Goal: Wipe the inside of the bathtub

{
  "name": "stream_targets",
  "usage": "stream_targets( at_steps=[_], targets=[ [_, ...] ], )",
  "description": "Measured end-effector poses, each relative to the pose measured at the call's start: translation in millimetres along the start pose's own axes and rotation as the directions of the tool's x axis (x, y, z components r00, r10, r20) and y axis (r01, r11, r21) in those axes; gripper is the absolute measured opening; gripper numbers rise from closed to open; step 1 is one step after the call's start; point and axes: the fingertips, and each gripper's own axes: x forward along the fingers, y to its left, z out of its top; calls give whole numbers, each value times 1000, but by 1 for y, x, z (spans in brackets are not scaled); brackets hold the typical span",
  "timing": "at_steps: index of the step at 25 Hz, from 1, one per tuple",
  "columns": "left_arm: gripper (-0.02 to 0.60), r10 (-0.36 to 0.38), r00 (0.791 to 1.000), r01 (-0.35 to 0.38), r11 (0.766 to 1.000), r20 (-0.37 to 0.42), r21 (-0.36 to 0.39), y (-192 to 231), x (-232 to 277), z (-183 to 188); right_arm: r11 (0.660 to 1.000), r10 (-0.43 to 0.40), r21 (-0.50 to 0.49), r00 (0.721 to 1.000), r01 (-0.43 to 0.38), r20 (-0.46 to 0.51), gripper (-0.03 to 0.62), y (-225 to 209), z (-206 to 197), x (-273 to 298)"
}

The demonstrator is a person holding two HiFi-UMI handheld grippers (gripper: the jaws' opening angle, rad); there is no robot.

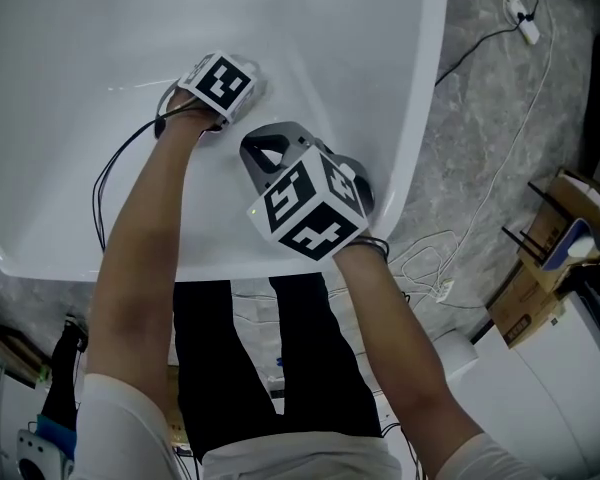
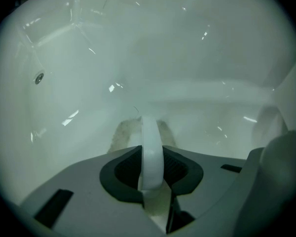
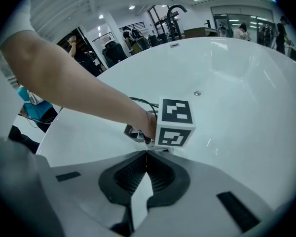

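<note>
The white bathtub (image 1: 90, 28) fills the upper head view. My left gripper (image 1: 230, 93) reaches down inside it, its marker cube on top hiding the jaws. In the left gripper view the left gripper (image 2: 150, 149) is shut on the white handle (image 2: 151, 147) of a beige scrubbing pad (image 2: 124, 133), which lies against the tub's inner wall (image 2: 187, 58). My right gripper (image 1: 262, 150) hovers over the tub near its front rim. In the right gripper view the right gripper (image 3: 147, 154) is shut with nothing between its jaws, and the left gripper (image 3: 173, 123) shows just beyond it.
A small round metal fitting (image 2: 38, 78) sits on the tub wall. A black faucet (image 3: 173, 14) stands behind the tub's far rim. White cables (image 1: 480, 168) and a power strip (image 1: 525, 23) lie on the grey stone floor; cardboard boxes (image 1: 540, 268) stand at the right.
</note>
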Motion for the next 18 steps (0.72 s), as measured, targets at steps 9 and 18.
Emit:
stream_targets(
  at_steps=[9, 18],
  targets=[
    [98, 45, 997, -43, 998, 58, -44, -2, -69, -17, 999, -32, -17, 999, 32, 11, 20, 6, 9, -38],
    [98, 122, 977, -100, 987, 176, -126, -34, -173, -20, 998, -52, -32, 997, 55, 64, 20, 23, 25, -103]
  ],
)
